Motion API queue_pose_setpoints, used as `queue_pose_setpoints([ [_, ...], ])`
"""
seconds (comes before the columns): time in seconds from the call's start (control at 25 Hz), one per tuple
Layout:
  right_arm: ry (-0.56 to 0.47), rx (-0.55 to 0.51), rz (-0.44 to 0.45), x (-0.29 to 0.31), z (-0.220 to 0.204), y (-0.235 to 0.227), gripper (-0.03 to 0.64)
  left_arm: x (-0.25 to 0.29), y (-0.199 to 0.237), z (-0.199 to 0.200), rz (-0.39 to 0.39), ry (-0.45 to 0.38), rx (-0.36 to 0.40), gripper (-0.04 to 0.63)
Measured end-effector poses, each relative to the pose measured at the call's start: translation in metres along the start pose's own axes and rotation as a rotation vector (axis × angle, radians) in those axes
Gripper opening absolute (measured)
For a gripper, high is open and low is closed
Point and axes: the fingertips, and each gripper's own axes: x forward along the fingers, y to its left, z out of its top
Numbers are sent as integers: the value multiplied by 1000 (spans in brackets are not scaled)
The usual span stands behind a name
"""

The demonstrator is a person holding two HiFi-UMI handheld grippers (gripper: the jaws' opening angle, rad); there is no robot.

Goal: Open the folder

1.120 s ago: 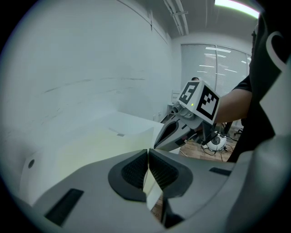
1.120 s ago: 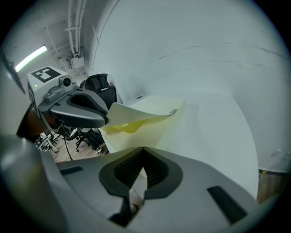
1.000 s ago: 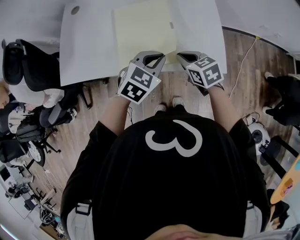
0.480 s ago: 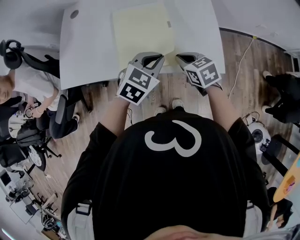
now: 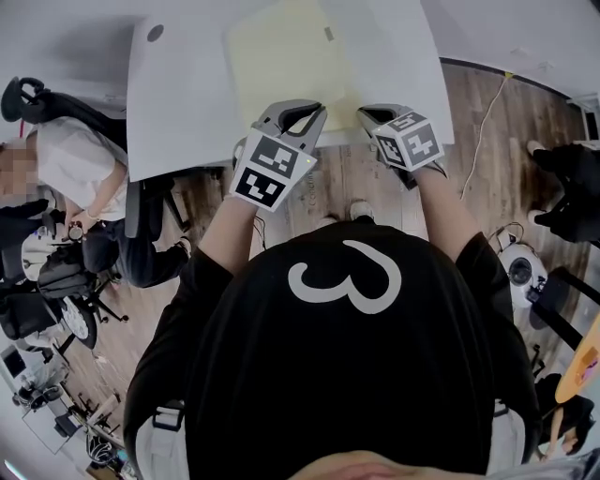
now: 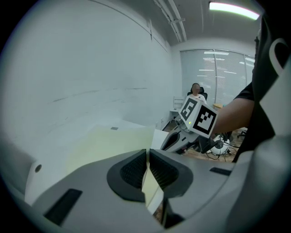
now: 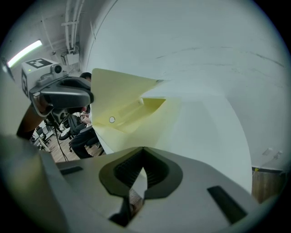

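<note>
Left gripper [image 6: 148, 169] pinches the folder [image 5: 281, 52] cover [image 7: 119, 91] and right gripper [image 7: 142, 172] clamps the sheet [image 7: 179, 120] beneath it, so a jerky lift could slip the thin cover free.

In the head view, the folder [image 5: 281, 56] is cut off at the top edge, same as the desk [image 5: 178, 103]. Its near edge is hidden under the left gripper [image 5: 309, 112] and right gripper [image 5: 370, 112].

An office: swivel chair [image 5: 21, 97], white desk [image 5: 178, 103], ceiling strip-light [image 6: 232, 10].
</note>
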Motion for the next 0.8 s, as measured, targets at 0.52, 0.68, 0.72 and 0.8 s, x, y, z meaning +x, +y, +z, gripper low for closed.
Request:
queue_pose_setpoints([
  [0.52,11,-12,-97,2,-4,-2,23,-50,24,7,112,-73,-11,32],
  [0.68,11,-12,-115,2,-6,0,23,-70,32,7,147,-101,-26,32],
  [0.72,12,-9,-122,2,-6,-1,24,-75,35,6,162,-108,-30,32],
  [0.8,12,1,-130,2,-7,0,23,-89,43,3,196,-121,-38,32],
])
